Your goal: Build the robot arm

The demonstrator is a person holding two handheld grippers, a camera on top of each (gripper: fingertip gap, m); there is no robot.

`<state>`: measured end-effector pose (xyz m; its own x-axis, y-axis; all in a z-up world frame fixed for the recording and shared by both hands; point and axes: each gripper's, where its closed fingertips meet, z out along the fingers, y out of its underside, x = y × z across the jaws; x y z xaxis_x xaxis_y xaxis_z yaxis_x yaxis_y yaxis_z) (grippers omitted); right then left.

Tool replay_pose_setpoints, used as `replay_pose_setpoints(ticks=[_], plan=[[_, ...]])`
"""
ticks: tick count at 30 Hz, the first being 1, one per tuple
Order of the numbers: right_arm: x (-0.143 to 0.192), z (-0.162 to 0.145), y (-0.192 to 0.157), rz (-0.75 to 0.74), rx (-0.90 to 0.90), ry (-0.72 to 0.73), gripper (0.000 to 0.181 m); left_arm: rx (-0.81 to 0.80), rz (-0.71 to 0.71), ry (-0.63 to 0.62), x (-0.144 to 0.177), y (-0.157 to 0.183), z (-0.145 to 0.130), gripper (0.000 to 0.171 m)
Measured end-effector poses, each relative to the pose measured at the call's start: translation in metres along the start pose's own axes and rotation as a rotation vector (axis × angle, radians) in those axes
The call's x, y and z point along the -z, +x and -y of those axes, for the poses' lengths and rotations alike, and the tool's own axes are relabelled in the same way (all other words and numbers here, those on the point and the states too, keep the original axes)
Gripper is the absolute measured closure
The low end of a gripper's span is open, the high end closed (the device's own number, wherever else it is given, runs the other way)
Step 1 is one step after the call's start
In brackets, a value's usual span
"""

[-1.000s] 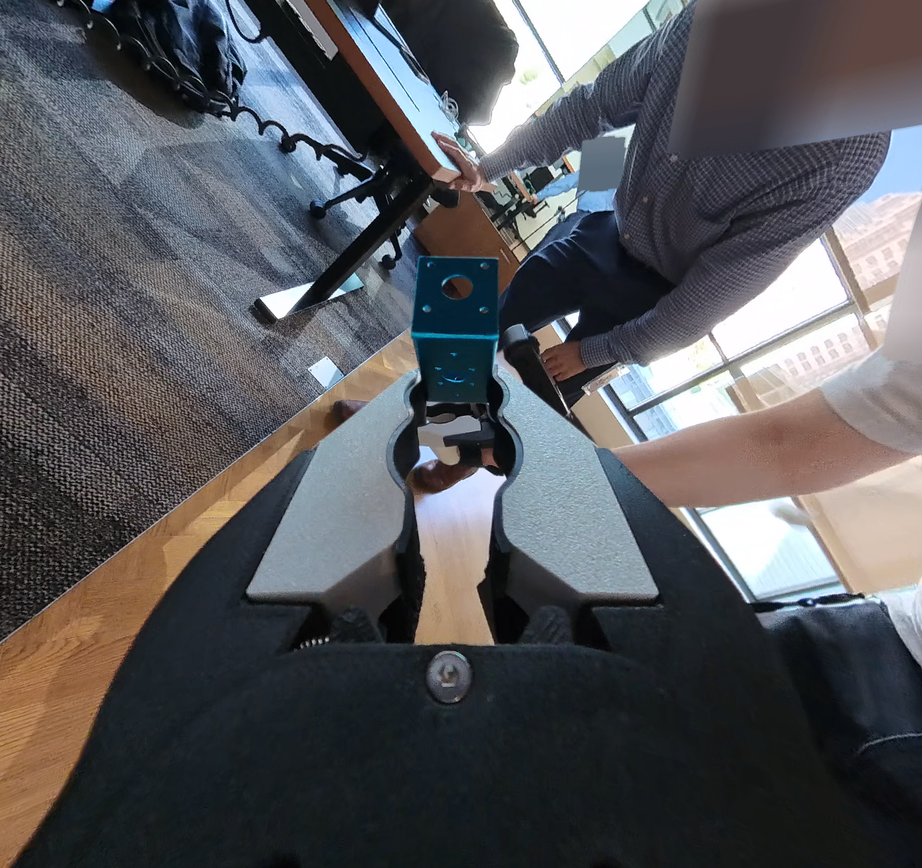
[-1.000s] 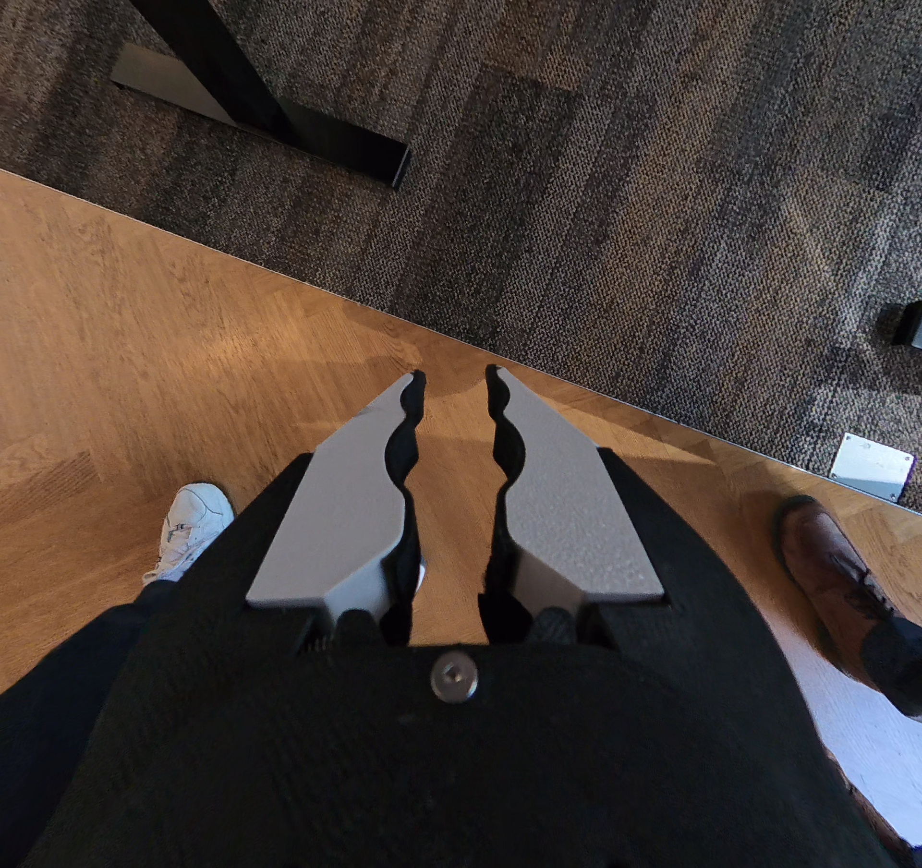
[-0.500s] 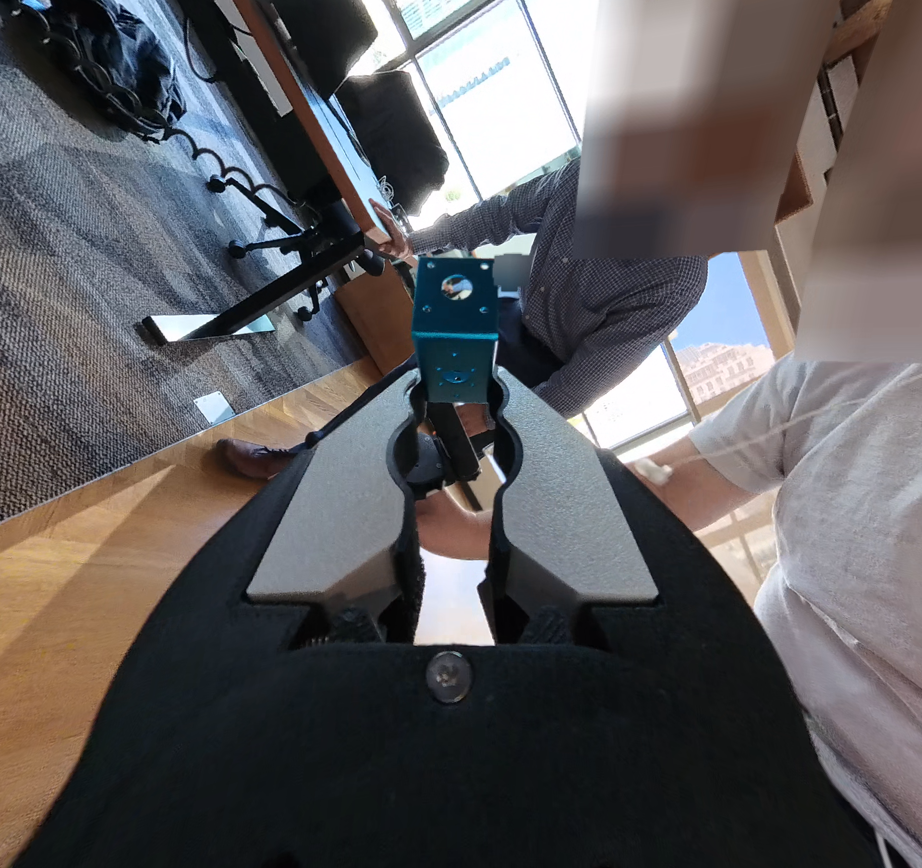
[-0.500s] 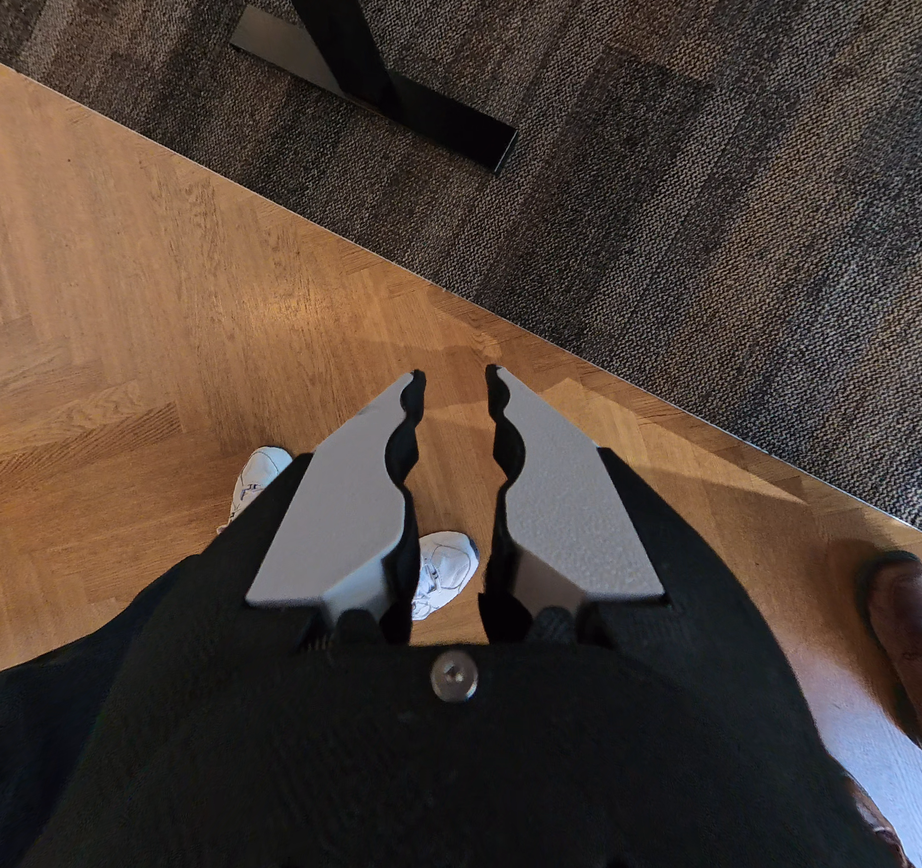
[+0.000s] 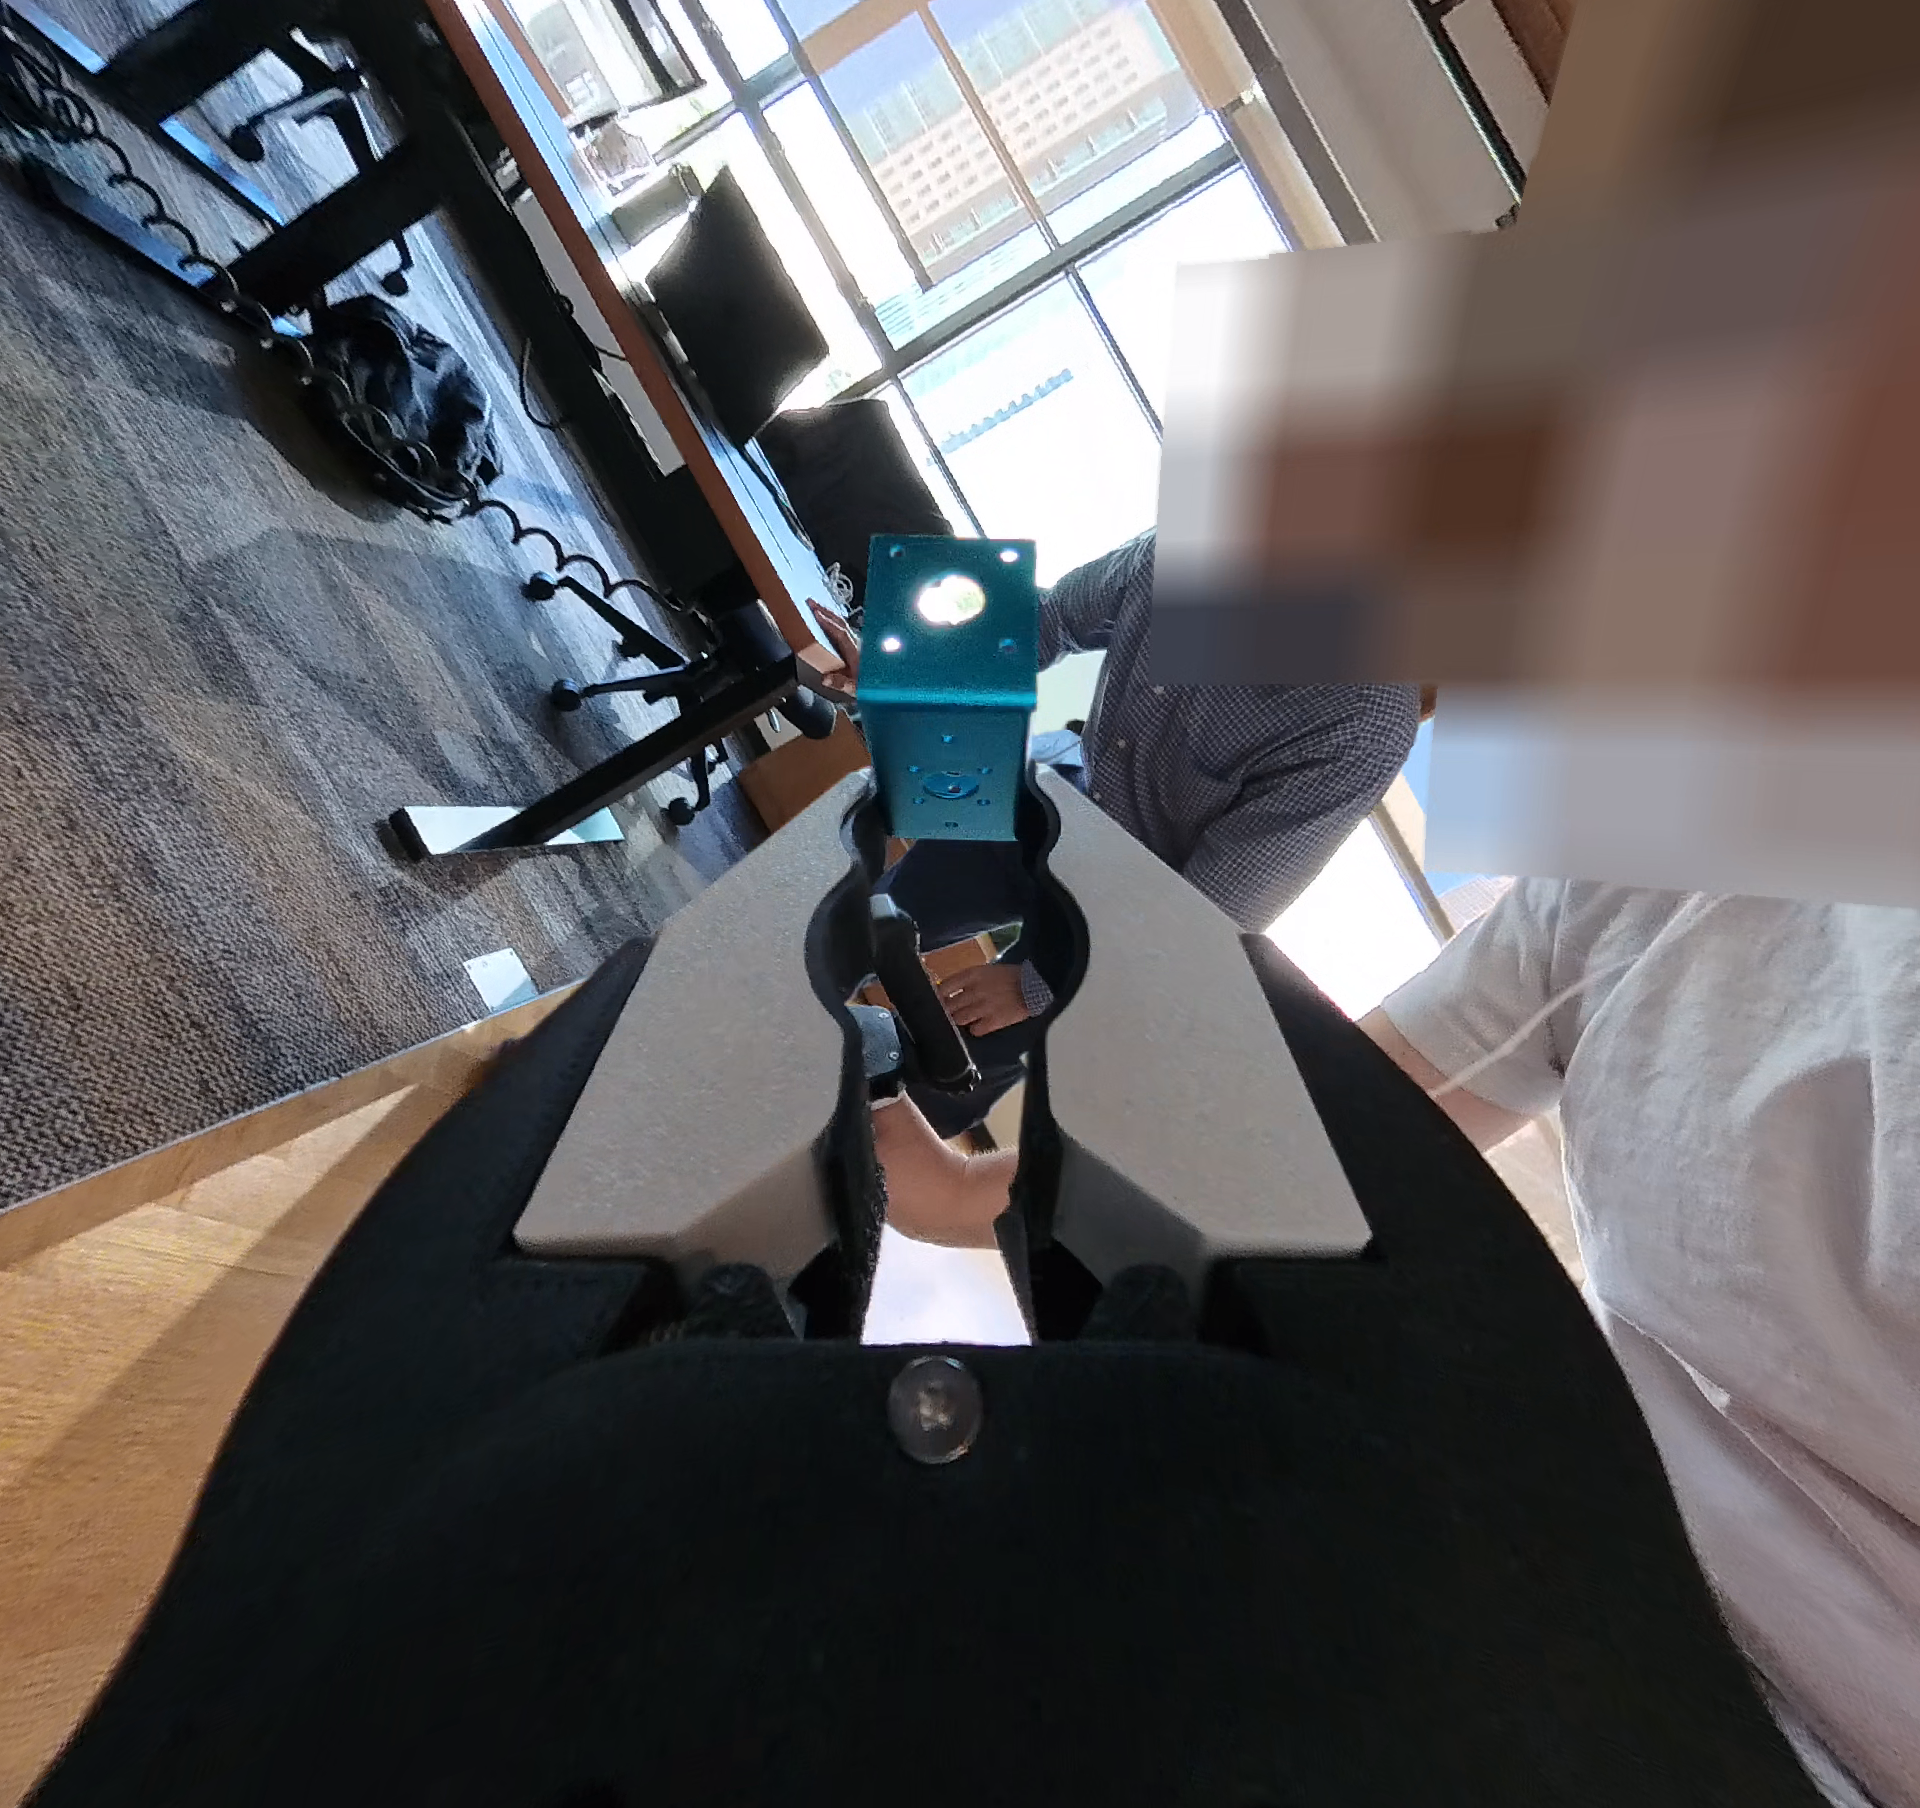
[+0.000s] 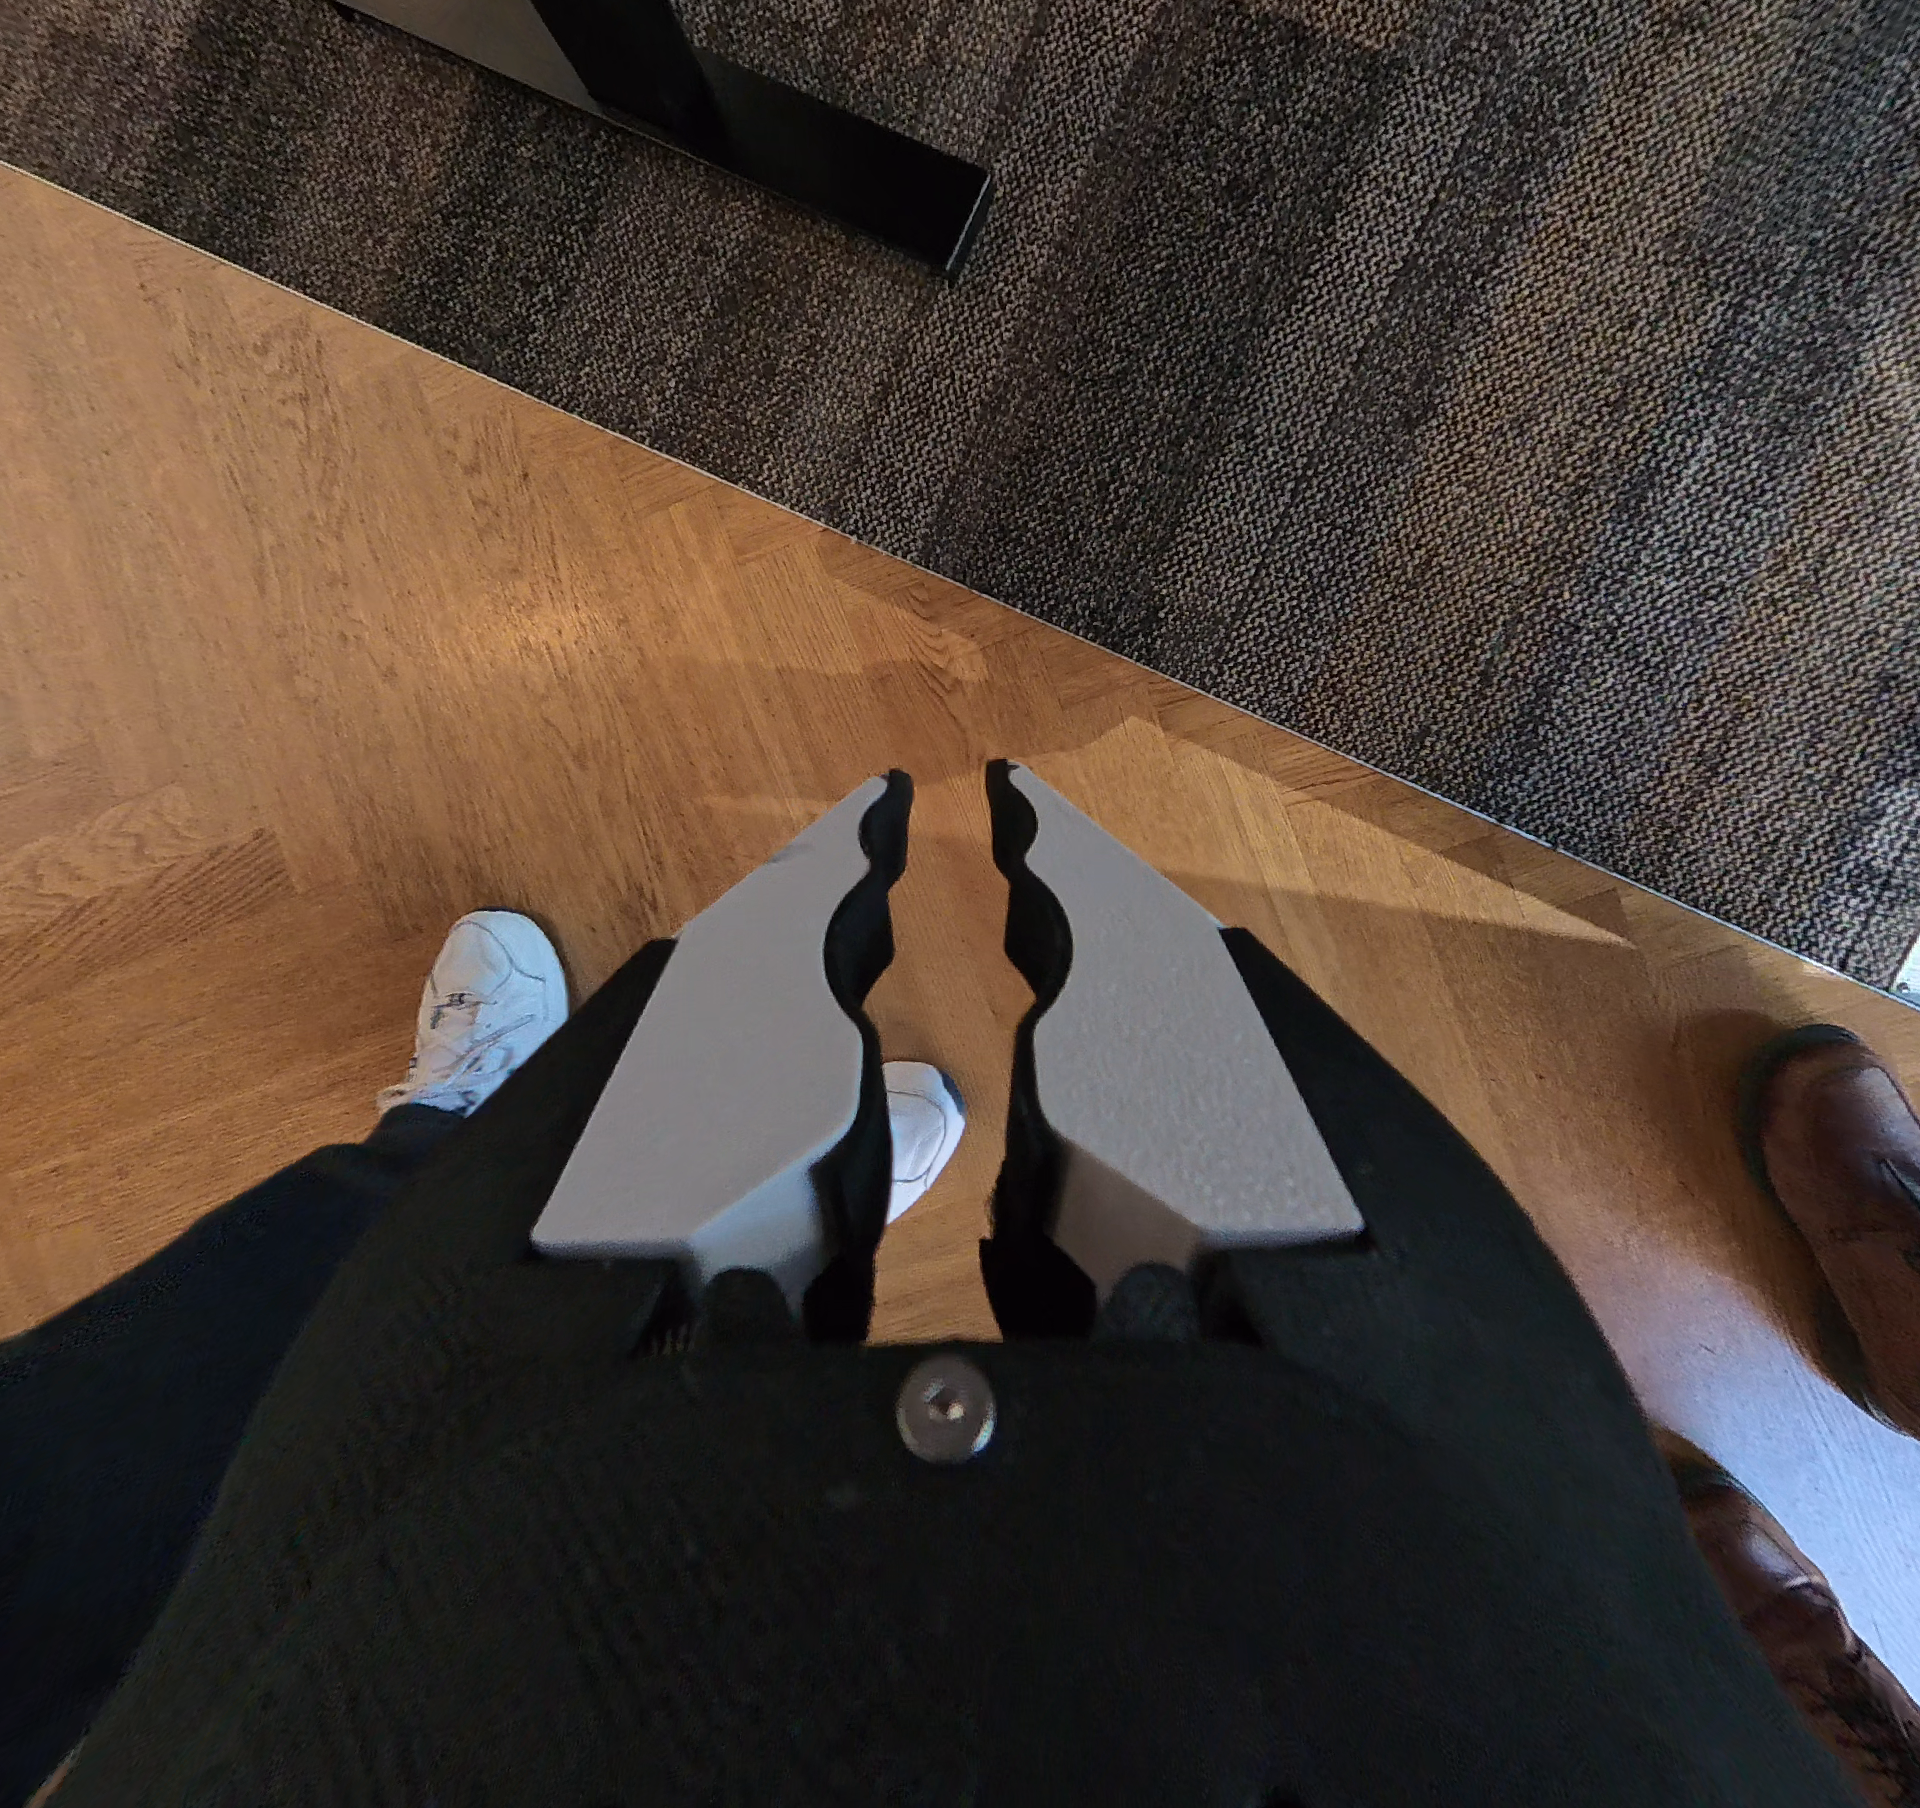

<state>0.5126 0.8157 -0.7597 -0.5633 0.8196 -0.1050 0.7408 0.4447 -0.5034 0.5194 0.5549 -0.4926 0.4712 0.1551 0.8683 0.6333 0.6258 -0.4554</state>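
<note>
left tool (image 5: 948, 802) pinches teal bracket (image 5: 948, 688) at its tips, held in air; right tool (image 6: 948, 771) narrow gap, empty, pointing at wood floor (image 6: 416, 615) near white shoe (image 6: 488, 1005)

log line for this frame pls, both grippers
left gripper: shut on teal metal bracket, raised toward windows | right gripper: open, empty, pointing down at wood floor | white sneaker below
</note>
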Motion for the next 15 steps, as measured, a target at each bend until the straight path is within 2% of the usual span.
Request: replay_pose_setpoints(ticks=[9, 12, 15], plan=[[0.018, -0.012, 0.007, -0.143, -0.061, 0.032, 0.169, -0.006, -0.022, 0.003, 0.062, -0.001, 0.029, 0.148], [0.028, -0.009, -0.003, -0.221, -0.099, 0.065, 0.169, 0.006, -0.050, -0.052, 0.087, -0.008, 0.036, 0.149], [0.038, 0.002, -0.027, -0.294, -0.155, 0.119, 0.169, 0.017, -0.103, -0.135, 0.110, -0.009, 0.042, 0.149]])
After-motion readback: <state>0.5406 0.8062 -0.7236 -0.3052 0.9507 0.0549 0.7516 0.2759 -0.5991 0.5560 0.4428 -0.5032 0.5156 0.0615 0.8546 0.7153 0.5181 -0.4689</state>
